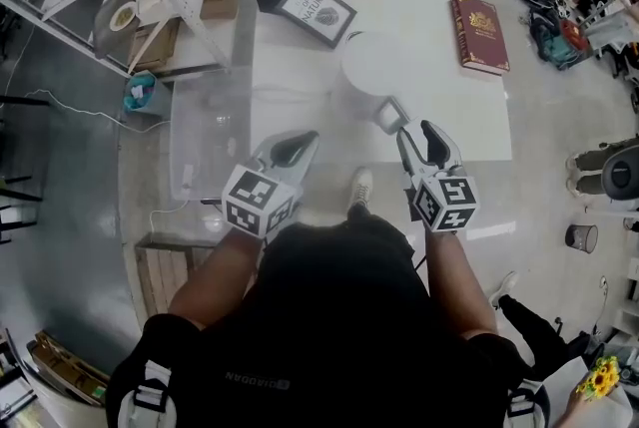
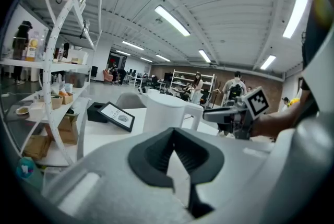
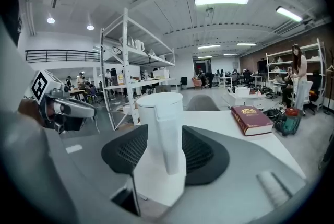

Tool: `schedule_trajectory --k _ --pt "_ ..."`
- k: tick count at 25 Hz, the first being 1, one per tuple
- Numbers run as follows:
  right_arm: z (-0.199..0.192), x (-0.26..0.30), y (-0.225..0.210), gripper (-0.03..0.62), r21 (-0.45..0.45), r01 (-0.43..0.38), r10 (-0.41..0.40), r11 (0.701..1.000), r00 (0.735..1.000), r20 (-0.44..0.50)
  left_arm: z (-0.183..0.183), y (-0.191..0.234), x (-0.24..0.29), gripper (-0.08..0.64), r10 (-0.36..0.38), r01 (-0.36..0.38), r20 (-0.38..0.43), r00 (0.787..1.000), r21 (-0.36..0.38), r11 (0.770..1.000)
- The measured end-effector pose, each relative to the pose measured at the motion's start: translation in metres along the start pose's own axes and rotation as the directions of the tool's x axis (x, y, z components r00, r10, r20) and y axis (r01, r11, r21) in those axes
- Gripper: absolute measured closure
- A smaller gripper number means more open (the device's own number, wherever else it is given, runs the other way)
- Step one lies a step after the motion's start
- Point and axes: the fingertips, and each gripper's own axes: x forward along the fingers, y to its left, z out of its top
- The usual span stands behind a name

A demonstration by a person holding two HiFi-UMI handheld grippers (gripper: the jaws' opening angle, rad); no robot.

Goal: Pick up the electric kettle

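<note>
Fingers of the right gripper (image 3: 166, 154) stood spread facing the kettle's (image 3: 147, 118) handle (image 3: 170, 144); they needed to straddle it fully before closing. Fingers of the left gripper (image 2: 175, 154) were pressed together.

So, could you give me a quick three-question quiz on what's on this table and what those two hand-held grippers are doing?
1. True or false: the red book lies flat on the white table.
2. Whose jaws stand wide apart? A) the person's left B) the person's right C) neither
3. Fill in: in the right gripper view, a white electric ___ stands framed between the jaws.

Key
1. True.
2. B: the right gripper is open, and the left gripper has its jaws together.
3. kettle
</note>
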Motion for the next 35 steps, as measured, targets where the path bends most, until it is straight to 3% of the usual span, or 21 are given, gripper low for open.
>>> schedule_trajectory --k 15,25,35 --pt "-0.004 0.054 -0.003 0.377 -0.06 -0.122 0.119 0.991 0.992 -0.051 0.0 0.017 0.019 0.557 0.042 -0.043 -0.03 0.999 -0.043 0.998" --pt "-0.005 0.07 0.001 0.44 -0.116 -0.154 0.147 0.981 0.987 -0.069 0.002 0.024 0.022 0.557 0.064 -0.065 -0.028 0.998 -0.041 0.997" --pt "-0.004 0.071 0.001 0.448 -0.117 -0.154 0.147 0.981 0.987 -0.069 0.005 0.027 0.024 0.557 0.073 -0.074 -0.022 0.997 -0.046 0.996"
